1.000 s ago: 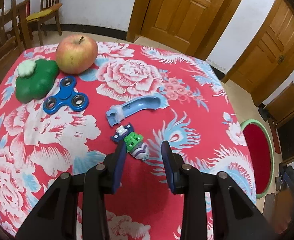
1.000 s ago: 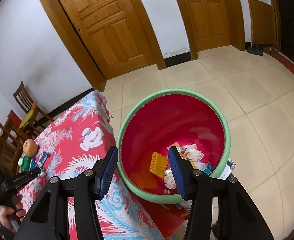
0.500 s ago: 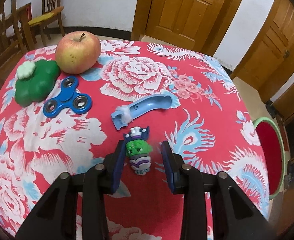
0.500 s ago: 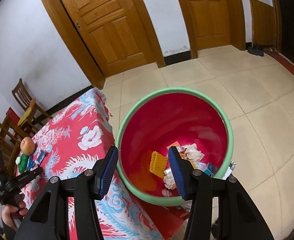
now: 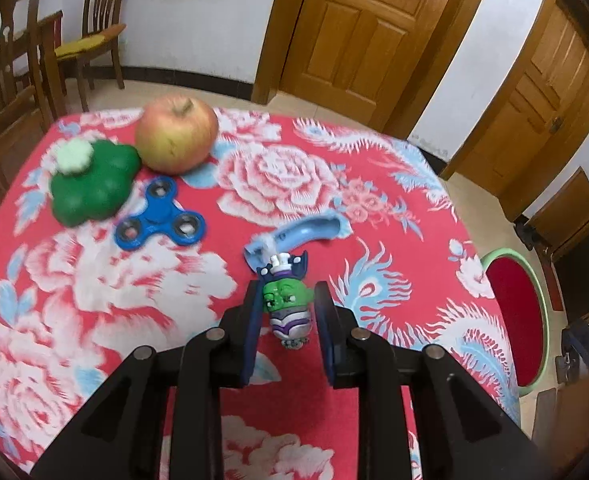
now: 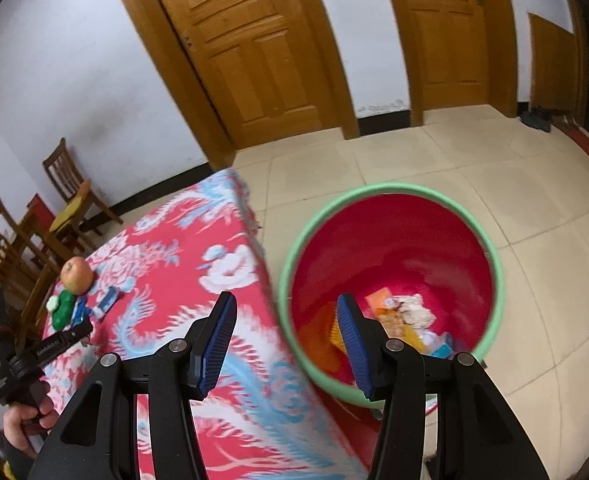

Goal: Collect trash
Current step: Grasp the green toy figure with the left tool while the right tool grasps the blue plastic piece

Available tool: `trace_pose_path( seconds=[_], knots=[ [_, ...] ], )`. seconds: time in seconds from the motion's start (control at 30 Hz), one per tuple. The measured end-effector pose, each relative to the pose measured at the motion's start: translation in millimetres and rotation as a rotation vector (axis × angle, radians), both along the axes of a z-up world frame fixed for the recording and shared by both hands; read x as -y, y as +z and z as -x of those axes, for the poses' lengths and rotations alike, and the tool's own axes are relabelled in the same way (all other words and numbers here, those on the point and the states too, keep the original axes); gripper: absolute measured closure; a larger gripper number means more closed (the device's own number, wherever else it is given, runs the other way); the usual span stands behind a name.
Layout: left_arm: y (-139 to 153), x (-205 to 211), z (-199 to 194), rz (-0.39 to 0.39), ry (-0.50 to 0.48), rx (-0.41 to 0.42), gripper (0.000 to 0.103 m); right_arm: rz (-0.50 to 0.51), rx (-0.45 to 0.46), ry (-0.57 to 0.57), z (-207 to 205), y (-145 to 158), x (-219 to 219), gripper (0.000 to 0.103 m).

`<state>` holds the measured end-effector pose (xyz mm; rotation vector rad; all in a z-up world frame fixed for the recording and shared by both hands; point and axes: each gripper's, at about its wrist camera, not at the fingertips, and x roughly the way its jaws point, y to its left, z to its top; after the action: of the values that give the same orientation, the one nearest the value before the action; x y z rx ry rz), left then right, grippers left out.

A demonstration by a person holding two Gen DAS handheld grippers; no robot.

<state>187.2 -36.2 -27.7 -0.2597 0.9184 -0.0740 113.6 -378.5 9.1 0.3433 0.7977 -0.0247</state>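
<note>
Table [image 5: 374,184], red flowered cloth, fills most of the left wrist view; red bin with green rim [image 5: 544,328] sits at the right edge there, and lower right [image 6: 494,256] in the right wrist view, with trash already in its bottom.

Apple [image 5: 176,138], green toy [image 5: 90,184] and blue spinner [image 5: 160,222] sit upper left, well apart from the work. Likely not trash; risk is low unless the tongs sweep that way.

Blue curved plastic piece [image 5: 314,228], centre of frame, lies just beyond the figurine and seems to touch its far end. Could be nudged or dragged along on the lift.

Small green-faced figurine [image 5: 286,308], lower centre, lies between the blades of the left gripper [image 5: 288,312].

Left tongs: narrow, jaws closing, figurine between them. Left blade looks to meet it; a sliver of gap shows at the right blade, so no firm hold yet. Judgement: the figurine is rounded and glossy, so an off-centre squeeze could squirt it out or spin it. Frame is blurred, so contact is uncertain.

Right gripper [image 6: 284,336]: about half open, nothing in it, hanging over the table edge and bin rim. Could knock the rim if it drops.
</note>
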Motion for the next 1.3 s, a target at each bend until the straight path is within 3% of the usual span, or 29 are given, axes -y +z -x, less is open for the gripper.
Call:
trace_pose_path(
  seconds=[0.4,0.8,1.07,1.3],
  knots=[
    [29.5,-58.8,2.9,-0.072,0.06,0.044,0.078,-0.007,0.012,0.205,-36.9,3.2,-98.8,0.049],
    [9.7,-95.9,-0.5,-0.072,0.112,0.072,0.078,0.056,-0.048,0.404,-99.8,-33.2,-205.7,0.049],
    [-2.5,-105.0,-5.3,-0.032,0.12,0.06,0.078,0.117,-0.067,0.47,-131.8,-52.4,-231.8,0.05],
    [-6.5,-102.6,-7.4,-0.018,0.106,0.055,0.078,0.085,-0.101,0.489,-148.4,-65.3,-234.4,0.063]
  ],
)
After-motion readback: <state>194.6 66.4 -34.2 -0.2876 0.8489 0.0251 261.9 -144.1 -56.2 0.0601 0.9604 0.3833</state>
